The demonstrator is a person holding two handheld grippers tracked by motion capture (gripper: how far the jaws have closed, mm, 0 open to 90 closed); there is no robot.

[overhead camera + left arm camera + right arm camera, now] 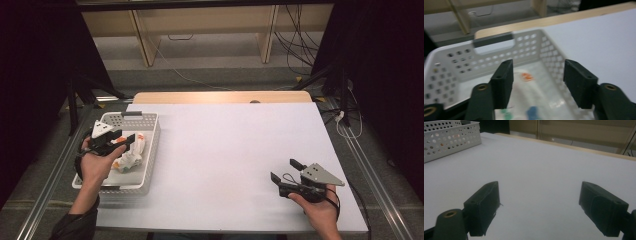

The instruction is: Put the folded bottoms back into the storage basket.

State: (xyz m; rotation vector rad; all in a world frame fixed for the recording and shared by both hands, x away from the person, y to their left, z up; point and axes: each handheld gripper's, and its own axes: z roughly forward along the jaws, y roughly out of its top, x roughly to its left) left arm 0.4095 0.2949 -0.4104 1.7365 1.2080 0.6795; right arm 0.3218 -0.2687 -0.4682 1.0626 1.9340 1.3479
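You find no readable text, label, brand or number here. Inside the white basket, the packet carries orange, green and blue printed marks, but they are too blurred for you to read.

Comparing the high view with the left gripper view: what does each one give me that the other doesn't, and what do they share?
High view alone: the right hand-held gripper, jaws open over the bare white table, and the person's hands and forearms. It also frames the whole basket on the table's left side.

Left gripper view alone: a close look between the left hand-held gripper jaws, open with nothing gripped, and small blue and green marks on the blurred white packet below.

Both: the perforated white basket, its grey handle, the packet's orange mark.
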